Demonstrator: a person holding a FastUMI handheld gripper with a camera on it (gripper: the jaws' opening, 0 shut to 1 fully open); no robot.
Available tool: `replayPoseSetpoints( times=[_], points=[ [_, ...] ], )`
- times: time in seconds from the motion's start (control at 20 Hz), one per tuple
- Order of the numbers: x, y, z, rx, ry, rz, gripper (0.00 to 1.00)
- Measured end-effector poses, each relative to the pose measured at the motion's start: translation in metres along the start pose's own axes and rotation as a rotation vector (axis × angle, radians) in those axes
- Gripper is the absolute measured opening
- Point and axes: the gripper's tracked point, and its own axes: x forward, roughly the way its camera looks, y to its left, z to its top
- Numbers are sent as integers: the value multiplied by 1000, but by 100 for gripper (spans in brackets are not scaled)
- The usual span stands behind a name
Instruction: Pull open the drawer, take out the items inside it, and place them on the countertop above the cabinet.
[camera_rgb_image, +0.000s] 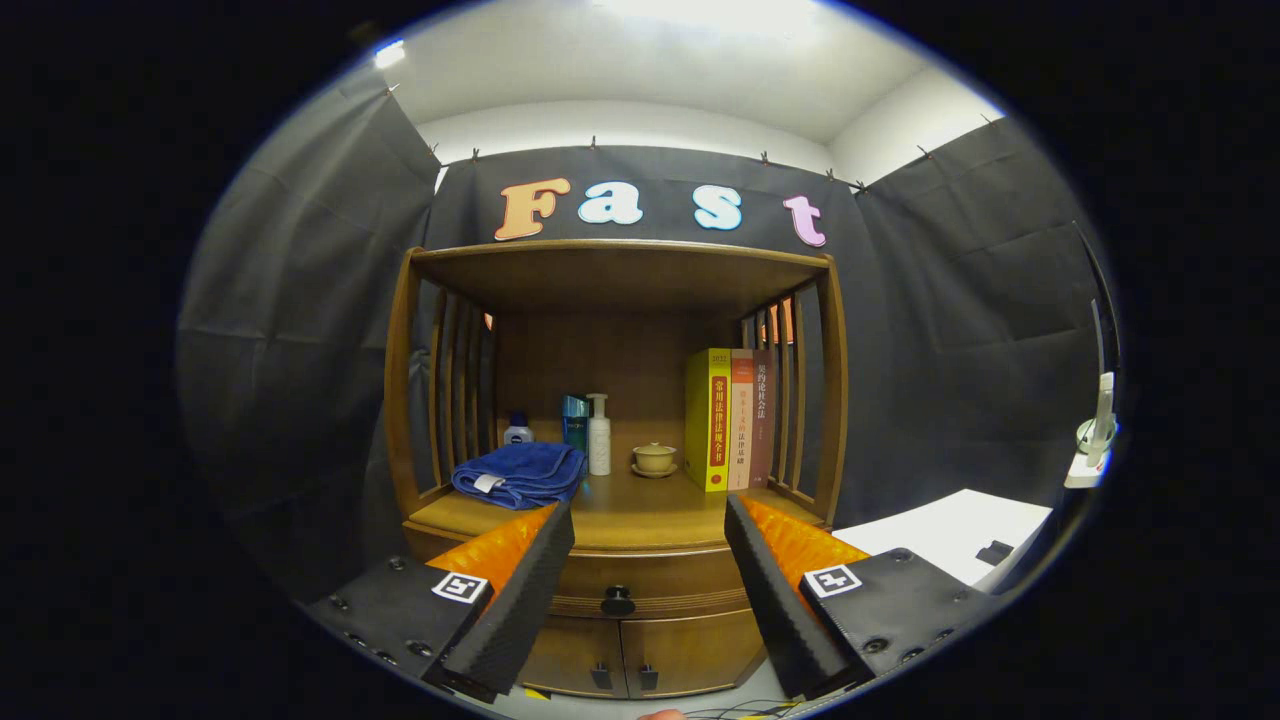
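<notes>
Gripper (648, 520): fingers spread wide apart, holding nothing, aimed at the cabinet front.
Drawer (640, 580): closed, directly ahead between the fingers, below the countertop edge.
Drawer knob (617, 601): dark, round, centred on the drawer front, untouched, well clear of both fingers.
Lower doors (625, 655): two wooden panels under the drawer, both closed, small dark handles side by side at the centre seam.
Countertop (640, 510): wooden surface above the drawer, beyond the fingertips, enclosed by slatted side rails and a top shelf.
Blue towel (520, 475): folded, on the countertop's left part, just beyond the left fingertip.
Bottles (598, 435): several, upright behind the towel, near the back panel.
Cup on saucer (654, 460): mid-countertop, beside the bottles.
Books (730, 418): three, upright, against the right rail.
White table (950, 535): right of the cabinet, beyond the right finger.
</notes>
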Motion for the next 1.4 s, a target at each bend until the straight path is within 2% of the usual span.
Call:
replayPoseSetpoints(
  times=[1.4],
  points=[
    [2, 8, -5, -7, -6, 24, 99]
  ],
)
